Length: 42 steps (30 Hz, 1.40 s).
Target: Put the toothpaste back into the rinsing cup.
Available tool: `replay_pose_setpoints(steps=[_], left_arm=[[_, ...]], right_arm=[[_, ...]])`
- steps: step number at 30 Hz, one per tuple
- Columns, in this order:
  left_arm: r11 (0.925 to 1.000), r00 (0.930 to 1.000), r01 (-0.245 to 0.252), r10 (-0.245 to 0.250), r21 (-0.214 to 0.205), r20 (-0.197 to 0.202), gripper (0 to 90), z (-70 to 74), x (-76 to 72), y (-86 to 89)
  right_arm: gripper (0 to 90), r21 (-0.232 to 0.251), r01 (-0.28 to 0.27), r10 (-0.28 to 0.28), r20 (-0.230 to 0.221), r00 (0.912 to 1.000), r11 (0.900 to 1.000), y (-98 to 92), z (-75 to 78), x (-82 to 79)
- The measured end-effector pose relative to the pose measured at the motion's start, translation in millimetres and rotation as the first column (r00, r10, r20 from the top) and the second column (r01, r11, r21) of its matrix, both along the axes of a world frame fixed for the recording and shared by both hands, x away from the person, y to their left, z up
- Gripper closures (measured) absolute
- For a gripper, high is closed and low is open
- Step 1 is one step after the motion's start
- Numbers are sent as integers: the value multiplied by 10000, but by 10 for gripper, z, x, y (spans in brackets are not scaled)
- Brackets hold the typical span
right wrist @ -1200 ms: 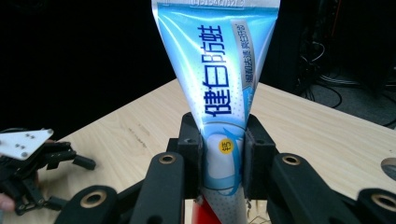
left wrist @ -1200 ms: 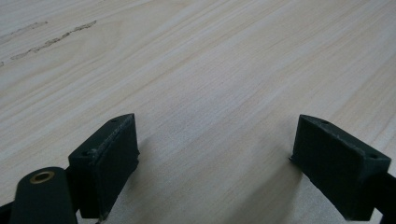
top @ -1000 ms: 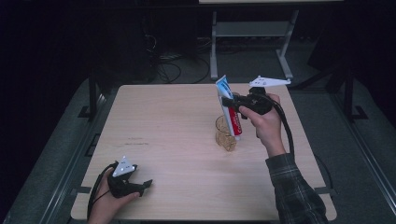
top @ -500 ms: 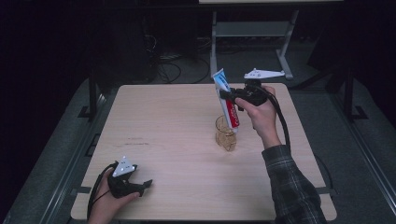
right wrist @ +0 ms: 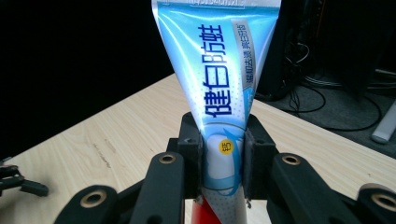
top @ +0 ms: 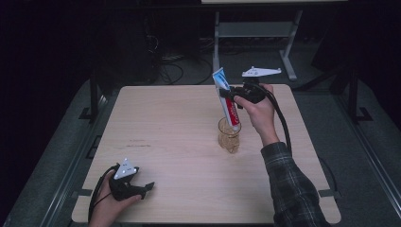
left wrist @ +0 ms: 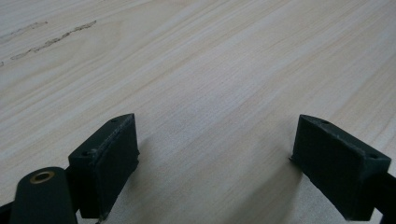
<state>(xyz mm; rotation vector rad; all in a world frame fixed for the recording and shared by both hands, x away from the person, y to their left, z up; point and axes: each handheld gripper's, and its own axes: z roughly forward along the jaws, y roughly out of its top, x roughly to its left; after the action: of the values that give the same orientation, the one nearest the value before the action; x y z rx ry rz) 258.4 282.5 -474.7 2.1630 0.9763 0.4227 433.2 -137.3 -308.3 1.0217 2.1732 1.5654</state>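
I rested the left gripper [top: 137,187], jaws apart and empty, on the wooden table [top: 165,123] as a spare. Beyond it, my right gripper [top: 233,96] clamped the toothpaste tube [top: 229,104] upright, lower end inside the amber glass cup [top: 229,135], for standing storage.

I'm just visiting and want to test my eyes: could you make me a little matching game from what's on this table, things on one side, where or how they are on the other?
Things:
1. toothpaste tube
2. glass cup
3. left gripper
4. right gripper

States:
a. open, low at the near table edge
b. clamped on the tube
c. standing on the table
d. tilted, lower end at the cup's mouth

Pairs: 1-d, 2-c, 3-a, 4-b
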Motion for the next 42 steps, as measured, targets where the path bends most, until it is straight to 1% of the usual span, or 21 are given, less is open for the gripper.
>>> replay_pose_setpoints(steps=[13, 18, 25, 30, 42], left_arm=[[10000, 10000, -9, 9, -4, 12, 134, 0, 0, -1], [10000, 10000, -9, 9, -9, 15, 134, -1, 0, -1], [10000, 10000, -24, 24, -37, 17, 134, -2, -1, -3], [10000, 10000, 4, -4, -18, -9, 134, 0, 0, 0], [10000, 10000, -13, 13, -26, 13, 134, -1, -1, -2]], right_arm=[[731, -143, -29, 28, -103, 9999, 9999, 44, -161, 48], [731, -182, -49, 44, -243, 9997, 9998, 43, -248, 60], [730, -184, -90, 83, -383, 9992, 9998, 38, -330, 64], [730, -265, -150, 136, -529, 9985, 9995, 58, -435, 63], [726, -242, -248, 229, -765, 9968, 9994, 41, -586, 41]])
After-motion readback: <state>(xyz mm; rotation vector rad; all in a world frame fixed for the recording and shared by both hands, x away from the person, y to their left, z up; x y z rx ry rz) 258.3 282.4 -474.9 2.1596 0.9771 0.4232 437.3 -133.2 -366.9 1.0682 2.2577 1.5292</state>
